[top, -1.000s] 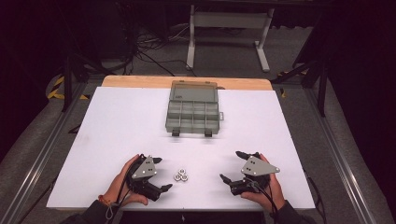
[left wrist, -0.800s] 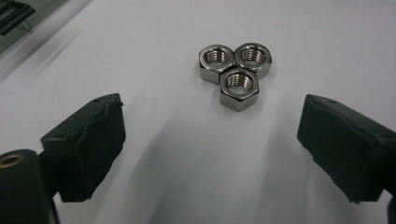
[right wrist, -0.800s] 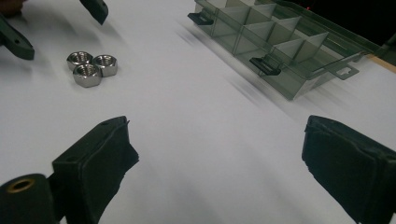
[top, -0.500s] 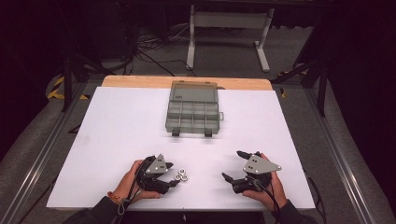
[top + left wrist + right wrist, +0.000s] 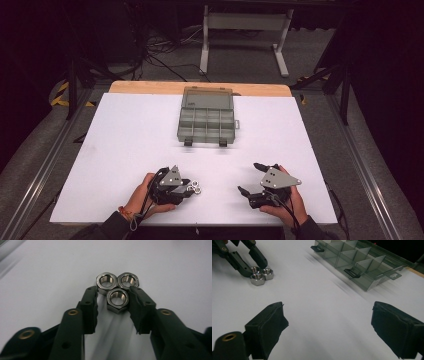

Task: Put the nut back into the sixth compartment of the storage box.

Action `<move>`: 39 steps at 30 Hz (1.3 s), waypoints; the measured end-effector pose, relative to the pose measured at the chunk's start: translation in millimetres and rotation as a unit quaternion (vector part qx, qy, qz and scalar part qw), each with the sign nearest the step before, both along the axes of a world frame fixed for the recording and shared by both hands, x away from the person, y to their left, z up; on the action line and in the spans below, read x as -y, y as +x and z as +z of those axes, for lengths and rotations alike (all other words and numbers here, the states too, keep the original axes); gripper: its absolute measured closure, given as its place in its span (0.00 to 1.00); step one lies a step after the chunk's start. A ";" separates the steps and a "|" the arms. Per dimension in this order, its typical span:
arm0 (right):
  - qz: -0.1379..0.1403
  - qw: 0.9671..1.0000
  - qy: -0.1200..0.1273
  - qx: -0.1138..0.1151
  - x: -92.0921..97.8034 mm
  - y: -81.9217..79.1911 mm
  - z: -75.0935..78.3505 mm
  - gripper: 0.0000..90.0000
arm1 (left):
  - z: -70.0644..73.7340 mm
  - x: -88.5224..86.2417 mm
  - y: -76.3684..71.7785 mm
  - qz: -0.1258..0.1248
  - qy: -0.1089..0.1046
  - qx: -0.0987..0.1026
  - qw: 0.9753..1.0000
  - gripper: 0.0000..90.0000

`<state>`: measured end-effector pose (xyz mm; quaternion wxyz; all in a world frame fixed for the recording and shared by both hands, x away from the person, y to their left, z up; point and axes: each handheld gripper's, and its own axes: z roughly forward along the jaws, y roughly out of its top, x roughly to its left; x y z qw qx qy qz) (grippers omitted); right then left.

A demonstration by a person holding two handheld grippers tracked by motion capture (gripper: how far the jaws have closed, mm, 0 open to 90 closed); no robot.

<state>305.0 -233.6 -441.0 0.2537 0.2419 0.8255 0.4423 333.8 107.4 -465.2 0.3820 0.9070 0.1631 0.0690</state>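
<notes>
Three steel hex nuts lie touching in a cluster near the table's front edge. In the left gripper view the nearest nut sits between the jaws of my left gripper; the jaws flank it, and a narrow gap shows on its left side. The other two nuts lie just past the fingertips. My left gripper is open. My right gripper rests to the right with its jaws wide apart and nothing between them. The right gripper view shows the nuts and the left gripper's fingers at its upper left.
An open grey compartment box stands at the back middle of the white table, its clear lid folded back. In the right gripper view the box is at the upper right. Bare white surface lies between box and grippers.
My left gripper has slid right to the nuts, and its jaws now flank the nearest one. The right gripper has hardly moved.
</notes>
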 end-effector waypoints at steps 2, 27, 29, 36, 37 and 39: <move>-0.005 1.000 0.007 0.004 -0.5 -0.1 0.1 0.14 | -0.4 -0.1 -1.4 -0.002 -0.002 0.002 1.000 0.77; -0.012 0.999 0.023 0.024 5.0 -2.6 7.2 0.13 | 14.9 -20.9 -3.3 0.023 -0.038 0.038 0.998 0.78; -0.012 0.999 0.023 0.025 5.1 -2.8 7.5 0.13 | 17.4 -22.4 -2.7 0.027 -0.041 0.045 0.998 0.78; -0.015 0.999 0.025 0.028 6.5 -2.6 8.9 0.13 | 27.1 -24.3 1.6 0.039 -0.052 0.064 0.996 0.78; -0.015 0.999 0.024 0.028 6.5 -2.9 9.1 0.13 | 27.1 -24.3 1.6 0.039 -0.052 0.064 0.996 0.78; -0.015 0.999 0.023 0.029 6.4 -3.0 9.1 0.13 | 31.2 -25.6 5.1 0.045 -0.058 0.070 0.995 0.78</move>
